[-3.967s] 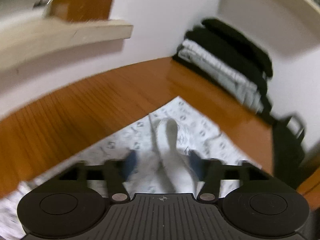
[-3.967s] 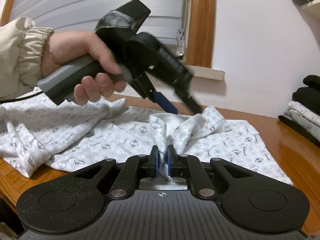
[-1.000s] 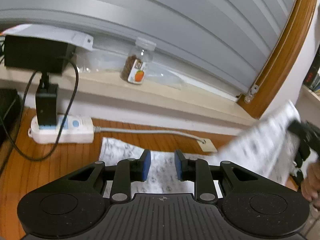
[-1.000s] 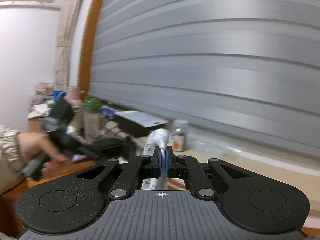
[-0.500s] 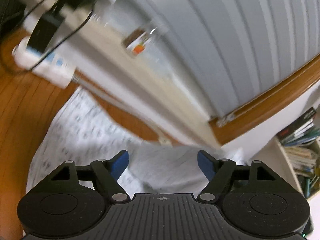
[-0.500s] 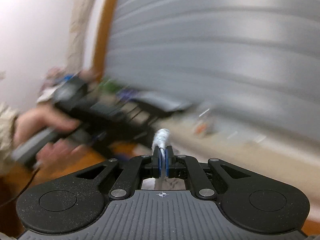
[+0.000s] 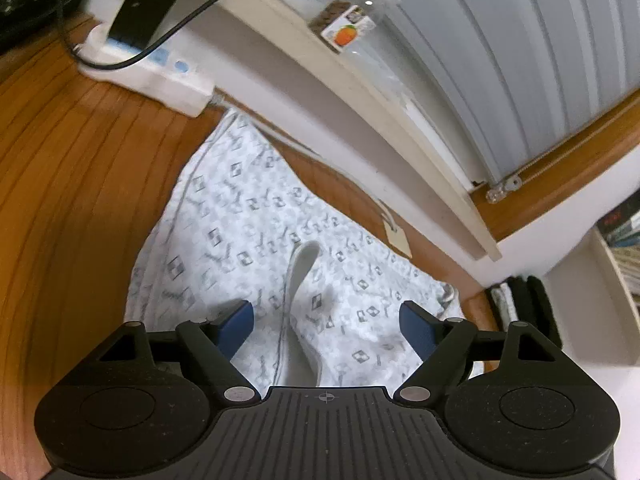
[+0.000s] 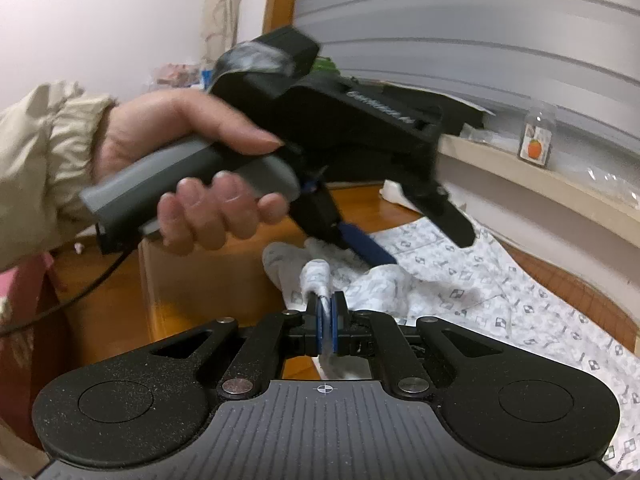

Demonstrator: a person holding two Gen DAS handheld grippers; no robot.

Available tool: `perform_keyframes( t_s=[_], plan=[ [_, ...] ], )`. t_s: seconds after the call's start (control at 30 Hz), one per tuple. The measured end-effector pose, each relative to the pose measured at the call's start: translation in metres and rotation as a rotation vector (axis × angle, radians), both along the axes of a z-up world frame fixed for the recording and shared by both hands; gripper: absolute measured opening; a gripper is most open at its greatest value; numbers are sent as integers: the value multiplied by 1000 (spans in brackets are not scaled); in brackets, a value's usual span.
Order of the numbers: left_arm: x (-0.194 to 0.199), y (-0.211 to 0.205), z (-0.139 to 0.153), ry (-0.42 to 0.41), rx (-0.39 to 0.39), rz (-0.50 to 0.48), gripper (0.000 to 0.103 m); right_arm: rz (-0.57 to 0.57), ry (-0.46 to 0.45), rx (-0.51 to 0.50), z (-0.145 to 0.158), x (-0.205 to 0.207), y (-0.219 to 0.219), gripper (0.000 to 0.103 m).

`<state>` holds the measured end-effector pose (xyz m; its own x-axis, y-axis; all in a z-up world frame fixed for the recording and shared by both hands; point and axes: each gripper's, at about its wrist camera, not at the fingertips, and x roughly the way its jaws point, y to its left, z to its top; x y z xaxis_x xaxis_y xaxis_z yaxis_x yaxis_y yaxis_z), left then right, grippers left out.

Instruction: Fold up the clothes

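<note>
Left gripper point(image 7: 326, 326) hung spread wide over my patterned shirt point(image 7: 256, 216) on the wooden table point(image 7: 60, 184), a raised fold running straight ahead between its fingers; right gripper point(image 8: 328, 316) was clamped on a bunched edge.

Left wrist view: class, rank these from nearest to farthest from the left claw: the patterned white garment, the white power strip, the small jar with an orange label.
1. Patterned white garment, directly under the open left claw.
2. White power strip, upper left on the table.
3. Small jar with an orange label, on the sill above.
</note>
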<state>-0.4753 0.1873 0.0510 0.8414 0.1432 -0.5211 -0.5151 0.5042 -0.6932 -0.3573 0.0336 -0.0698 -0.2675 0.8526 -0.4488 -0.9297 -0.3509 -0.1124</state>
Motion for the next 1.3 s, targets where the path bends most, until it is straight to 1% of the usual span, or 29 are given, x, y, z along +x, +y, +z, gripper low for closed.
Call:
perform_keyframes(
  t_s=[0.13, 0.27, 0.33, 0.4, 0.47, 0.5, 0.63, 0.7, 0.77, 0.87, 0.93, 1.07, 1.13, 1.2, 1.27, 1.3],
  plan=[
    [22, 0, 5, 58, 99, -28, 82, 5, -30, 17, -5, -2, -10, 6],
    [41, -7, 9, 106, 211, -65, 69, 2, -26, 28, -6, 0, -13, 6],
    [50, -10, 7, 144, 245, -89, 63, 1, -22, 32, -5, 1, -14, 6],
    [59, -14, 5, 183, 277, -113, 61, -1, -22, 36, -5, 2, -14, 6],
    [63, -13, 2, 177, 282, -150, 32, -2, -20, 45, -3, 3, -15, 6],
    [65, -13, 1, 173, 284, -168, 5, -3, -17, 48, -2, 4, -15, 6],
    [62, -16, 15, 133, 337, -144, 5, -19, -5, 77, 5, 8, -19, 6],
    [59, -20, 42, 76, 379, -138, 5, -35, 8, 106, 14, 13, -23, 6],
    [55, -24, 70, 17, 422, -131, 5, -59, 35, 158, 32, 21, -28, 6],
    [50, -29, 112, -71, 485, -121, 5, -80, 61, 252, 68, 30, -33, 6],
    [51, -30, 139, -113, 524, -113, 5, -93, 78, 315, 92, 35, -36, 6],
    [48, -27, 182, -186, 576, -93, 5, -119, 63, 411, 134, 38, -30, 6],
    [46, -25, 202, -220, 598, -83, 5, -139, 63, 457, 150, 36, -26, 6],
    [45, -24, 211, -229, 622, -64, 5, -147, 62, 486, 162, 33, -22, 6],
    [41, -16, 206, -181, 639, -35, 5, -157, 51, 484, 165, 28, -9, 6],
    [39, -8, 195, -145, 622, -20, 5, -163, 45, 472, 164, 26, 0, 6]
  ],
)
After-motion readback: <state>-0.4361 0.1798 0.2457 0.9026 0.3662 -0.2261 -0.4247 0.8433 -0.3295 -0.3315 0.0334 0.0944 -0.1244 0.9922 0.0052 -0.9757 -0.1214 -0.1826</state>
